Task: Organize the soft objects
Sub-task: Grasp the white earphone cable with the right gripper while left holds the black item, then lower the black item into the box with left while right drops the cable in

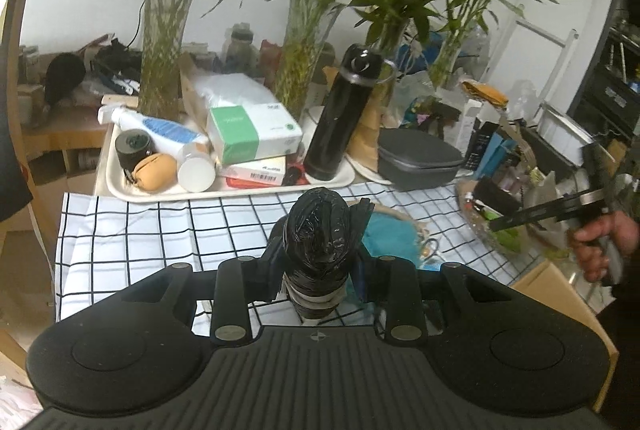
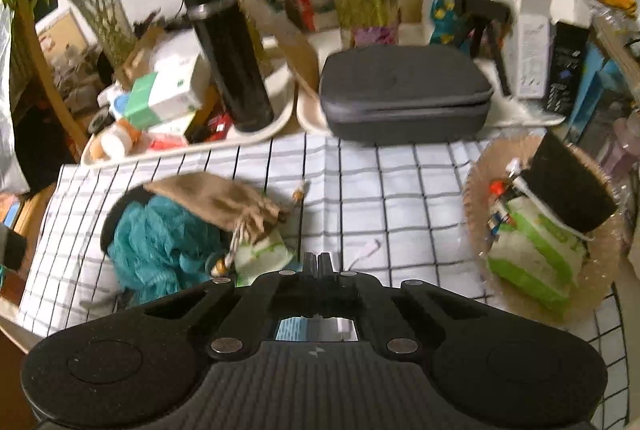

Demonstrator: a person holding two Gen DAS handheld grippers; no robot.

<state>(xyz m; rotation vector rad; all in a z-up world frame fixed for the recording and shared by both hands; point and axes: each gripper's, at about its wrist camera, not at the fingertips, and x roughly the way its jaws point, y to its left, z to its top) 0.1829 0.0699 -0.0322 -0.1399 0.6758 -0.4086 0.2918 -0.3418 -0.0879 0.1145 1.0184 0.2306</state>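
Nearest to the lens, the left claw (image 1: 316,250) is clamped on a roll of black plastic bags (image 1: 316,230), jaws part open around its width, held above the checked cloth (image 1: 132,230) that covers the tabletop. Further left on that cloth lies the unsorted heap: a teal bath pouf (image 2: 160,250), a tan drawstring pouch (image 2: 224,199) draped across its top, and a green-and-white tissue pack (image 2: 264,254) just beside them. Moving right, the right claw (image 2: 318,262) has its jaws pressed together with nothing visibly between them; a thin white cord (image 2: 366,250) lies on the cloth close by, though I cannot tell whether it is caught. At the far right sits the woven tray (image 2: 476,181), already carrying another green tissue pack (image 2: 536,254) with a black sponge block (image 2: 572,185) leaning on it. My read is that the sorting is midway: the roll is in transit and the heap on the left is not yet dealt with. Next, the roll wants carrying right and setting into the tray's free near side, jaws eased apart only once it rests. Open cloth between heap and tray gives good room; the tabletop edge runs near the tray's right rim, and the grey case (image 2: 404,97) and black flask (image 2: 228,53) crowd the back.
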